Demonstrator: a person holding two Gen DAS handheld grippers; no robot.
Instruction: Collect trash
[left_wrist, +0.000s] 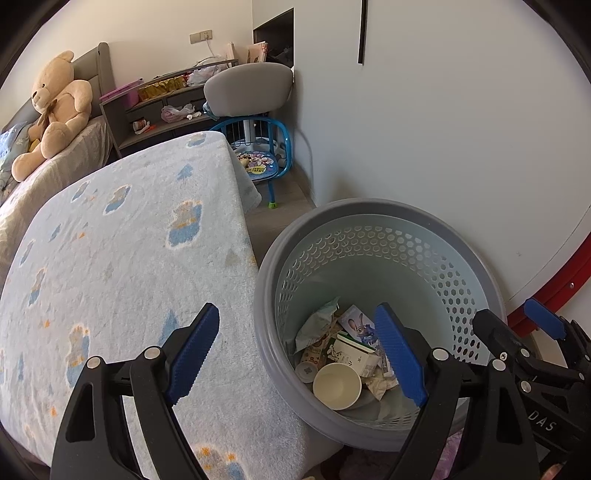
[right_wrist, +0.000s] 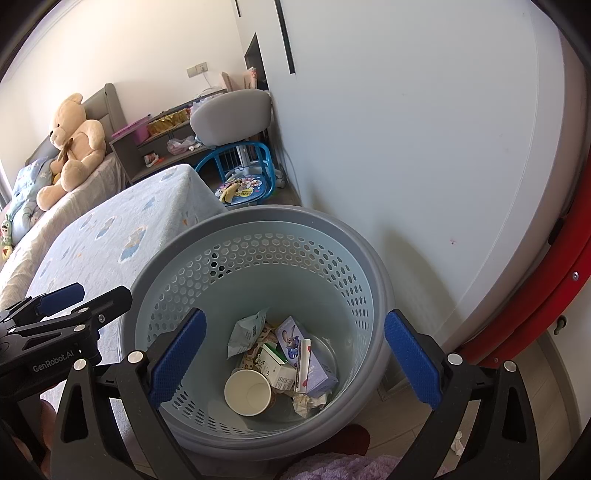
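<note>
Far beyond the left tongs (left_wrist: 301, 354) and off to their left, a tan teddy bear (left_wrist: 55, 107) sits against the grey headboard on the bed. Directly under and ahead of the left finger (left_wrist: 194, 352) of these tongs lies the pale blue blanket (left_wrist: 122, 236) with its cloud pattern, covering the corner of the bed. The left tongs stand spread wide with nothing between the blue pads; the right finger (left_wrist: 400, 356) reaches over the rim of the wastebasket.

Past the blanket's far edge, well ahead of the tongs, a grey shelf unit (left_wrist: 155, 114) carries clutter, and to its right a grey chair back (left_wrist: 249, 86) rises above a small blue child's chair (left_wrist: 264, 155).

The grey perforated wastebasket (right_wrist: 258, 221) stands on the floor, touching the bed's corner on its left and near the white wall (right_wrist: 424, 129) on its right. The right tongs (right_wrist: 295, 354) hover above its mouth, spread just as wide and empty, one pad toward each side of the basket. Below and between those pads lies the collected trash: a paper cup (right_wrist: 247, 393) on its side nearest the tongs, a white carton (right_wrist: 277, 365) just behind it, a crumpled pale wrapper (right_wrist: 245, 330) further back, a purple box (right_wrist: 299, 350) printed with a cartoon rabbit to the right, and a wad of tissue (right_wrist: 308, 402) by the cup.

Right of the right tongs, a red curved frame (right_wrist: 535, 314) leans at the wall, and a small scrap of tissue (right_wrist: 458, 441) lies on the floor.
</note>
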